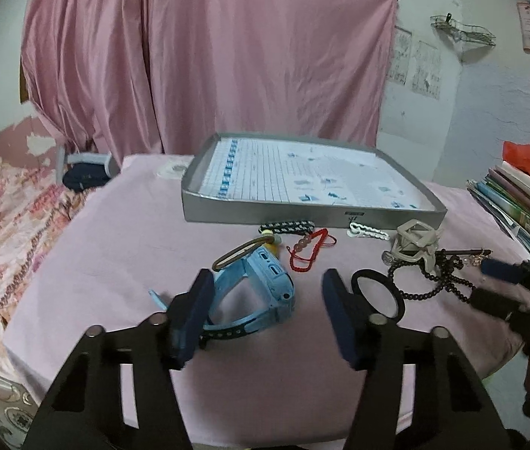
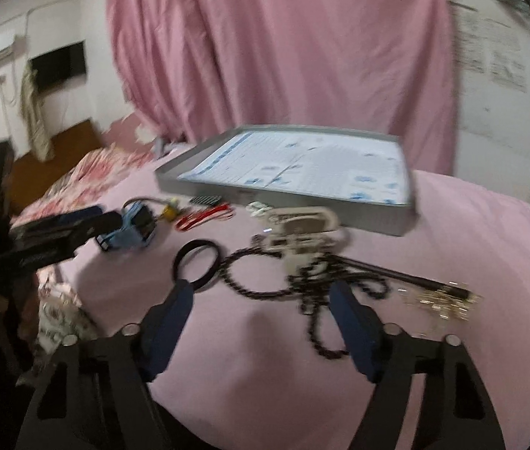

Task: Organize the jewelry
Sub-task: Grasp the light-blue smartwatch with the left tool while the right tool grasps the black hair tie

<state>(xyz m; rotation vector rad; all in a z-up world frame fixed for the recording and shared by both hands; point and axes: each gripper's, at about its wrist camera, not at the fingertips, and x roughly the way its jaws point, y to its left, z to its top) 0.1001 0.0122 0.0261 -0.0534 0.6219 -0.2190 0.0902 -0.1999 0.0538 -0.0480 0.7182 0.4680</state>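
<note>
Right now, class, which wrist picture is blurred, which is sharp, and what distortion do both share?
Right wrist view: motion-smeared, the black beaded chain streaked. Left wrist view: mostly sharp, the blue plastic watch crisp. Both: fisheye bending, dark corners.

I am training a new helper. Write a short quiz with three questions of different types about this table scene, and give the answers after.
1. True or false: the grey tray already holds jewelry.
2. Which item lies between the fingers of the left gripper? A) blue watch B) red cord bracelet C) black bead necklace
3. Fill in: the fingers of the right gripper are ____, holding nothing.

Key:
1. False. Only a printed paper lines it; the pieces lie on the pink cloth in front.
2. A
3. open
</note>
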